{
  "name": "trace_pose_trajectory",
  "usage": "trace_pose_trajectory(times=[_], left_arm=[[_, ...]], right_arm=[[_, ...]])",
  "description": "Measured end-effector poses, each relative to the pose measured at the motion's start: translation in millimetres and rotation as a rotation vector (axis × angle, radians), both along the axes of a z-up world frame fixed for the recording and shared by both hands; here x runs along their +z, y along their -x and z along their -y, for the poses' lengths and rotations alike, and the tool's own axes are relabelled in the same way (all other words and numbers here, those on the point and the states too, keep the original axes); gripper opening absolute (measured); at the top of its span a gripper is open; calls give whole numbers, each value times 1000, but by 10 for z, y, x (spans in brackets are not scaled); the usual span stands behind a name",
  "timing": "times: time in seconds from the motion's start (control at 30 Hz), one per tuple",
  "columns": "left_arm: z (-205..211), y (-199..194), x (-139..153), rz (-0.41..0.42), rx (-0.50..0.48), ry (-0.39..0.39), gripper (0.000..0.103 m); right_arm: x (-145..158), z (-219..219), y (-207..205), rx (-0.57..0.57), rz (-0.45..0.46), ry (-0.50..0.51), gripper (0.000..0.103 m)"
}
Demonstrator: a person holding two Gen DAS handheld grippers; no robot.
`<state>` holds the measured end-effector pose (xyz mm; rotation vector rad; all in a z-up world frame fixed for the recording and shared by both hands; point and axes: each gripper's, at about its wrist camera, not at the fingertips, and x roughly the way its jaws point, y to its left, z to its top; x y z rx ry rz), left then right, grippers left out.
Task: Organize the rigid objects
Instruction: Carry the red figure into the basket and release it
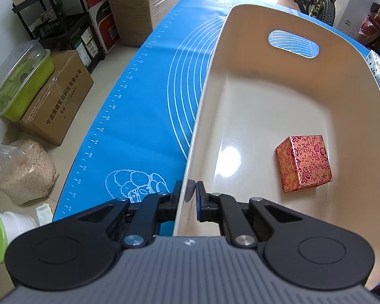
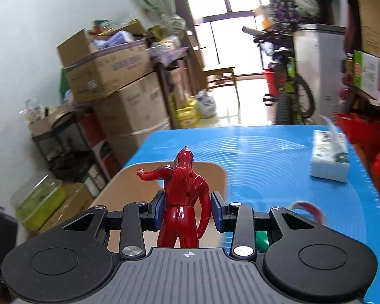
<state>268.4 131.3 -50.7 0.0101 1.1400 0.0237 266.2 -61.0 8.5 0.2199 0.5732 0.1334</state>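
My left gripper [image 1: 190,190] is shut on the near left wall of a cream plastic bin [image 1: 240,38] that stands on the blue mat [image 1: 139,101]. Inside the bin, on its floor to the right, lies a small red box with a floral pattern [image 1: 304,163]. My right gripper [image 2: 187,209] is shut on a red toy figure [image 2: 185,197], held upright by its torso, with its back to the camera and one arm stretched out left. The figure hangs above the mat, with the bin's rim [image 2: 129,169] just beyond it.
A white tissue pack [image 2: 329,155] lies on the mat's right side, and a red ring-shaped thing [image 2: 307,207] and something green [image 2: 262,238] peek out behind my right gripper. Cardboard boxes, black shelves and a bicycle crowd the room around the table.
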Motion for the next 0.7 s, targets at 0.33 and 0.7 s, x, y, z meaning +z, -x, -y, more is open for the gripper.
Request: trace_pose_trajectory(times=[0.33, 0.7], left_arm=[[20, -3, -1, 1, -1, -7, 12], [16, -4, -2, 0, 0, -8, 12]], right_arm=[[-344, -556, -141, 127, -132, 102, 45], [-600, -648, -174, 178, -259, 126, 46]])
